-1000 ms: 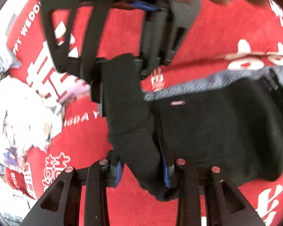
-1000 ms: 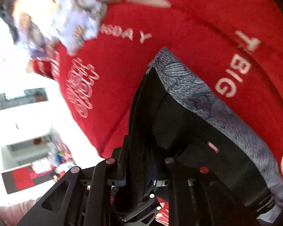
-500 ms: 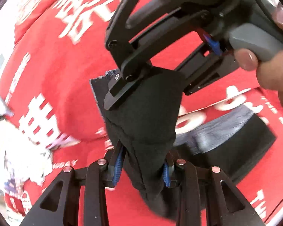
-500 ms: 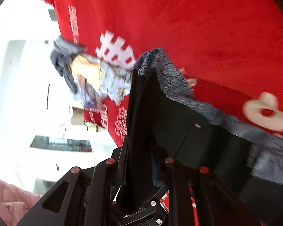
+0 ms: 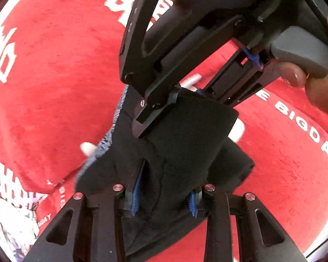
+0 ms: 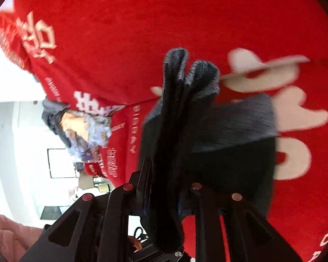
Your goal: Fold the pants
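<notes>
The black pants (image 5: 185, 135) with a grey patterned waistband (image 6: 236, 122) hang bunched above a red cloth with white lettering (image 5: 54, 87). My left gripper (image 5: 164, 196) is shut on a thick fold of the black fabric, which sits between its blue pads (image 5: 135, 192). Close in front of it, my right gripper (image 5: 175, 104) pinches the upper edge of the same fold. In the right wrist view the right gripper (image 6: 164, 187) is shut on a doubled strip of the pants (image 6: 229, 163), whose grey edge sticks up past the fingers. The rest of the garment drapes down to the right.
The red cloth (image 6: 142, 32) covers the whole work surface. A heap of patterned and grey clothes (image 6: 81, 131) lies near its far edge, also seen as the heap (image 5: 8, 222). A person's hand (image 5: 317, 87) squeezes the right gripper's trigger. A pink quilted fabric (image 6: 2, 235) shows at the lower left.
Both grippers have swept across the red cloth with the pants in them. The right gripper has come close to the left one, and the pants now hang doubled and bunched instead of spread flat.
</notes>
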The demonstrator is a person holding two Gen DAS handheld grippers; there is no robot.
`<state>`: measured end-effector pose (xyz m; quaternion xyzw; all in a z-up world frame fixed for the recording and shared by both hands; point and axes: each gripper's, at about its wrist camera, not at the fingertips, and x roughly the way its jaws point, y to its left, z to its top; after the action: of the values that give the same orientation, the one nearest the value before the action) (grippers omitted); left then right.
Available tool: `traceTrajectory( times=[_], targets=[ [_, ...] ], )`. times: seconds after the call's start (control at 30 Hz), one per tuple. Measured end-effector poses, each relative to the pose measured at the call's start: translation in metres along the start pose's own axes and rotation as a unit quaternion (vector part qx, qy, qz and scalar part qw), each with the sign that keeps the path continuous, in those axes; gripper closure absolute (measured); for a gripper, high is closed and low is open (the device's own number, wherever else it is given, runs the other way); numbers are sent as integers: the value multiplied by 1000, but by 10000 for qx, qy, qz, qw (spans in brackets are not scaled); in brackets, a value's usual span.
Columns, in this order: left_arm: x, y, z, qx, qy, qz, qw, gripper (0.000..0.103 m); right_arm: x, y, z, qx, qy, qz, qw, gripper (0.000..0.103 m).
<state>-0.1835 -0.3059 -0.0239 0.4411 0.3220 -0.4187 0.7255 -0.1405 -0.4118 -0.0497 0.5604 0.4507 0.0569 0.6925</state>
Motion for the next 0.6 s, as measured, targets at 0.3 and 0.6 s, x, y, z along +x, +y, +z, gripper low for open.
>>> traceTrajectory(
  times=[0.3, 0.6],
  targets=[
    [20, -19, -10, 234, 413, 142, 9988, 50, 12, -57, -12, 345, 5, -188, 9992, 82],
    [-17, 34, -35, -286, 855, -687, 9936, 31, 11, -34, -34, -200, 148, -1001, 9947, 81]
  ],
)
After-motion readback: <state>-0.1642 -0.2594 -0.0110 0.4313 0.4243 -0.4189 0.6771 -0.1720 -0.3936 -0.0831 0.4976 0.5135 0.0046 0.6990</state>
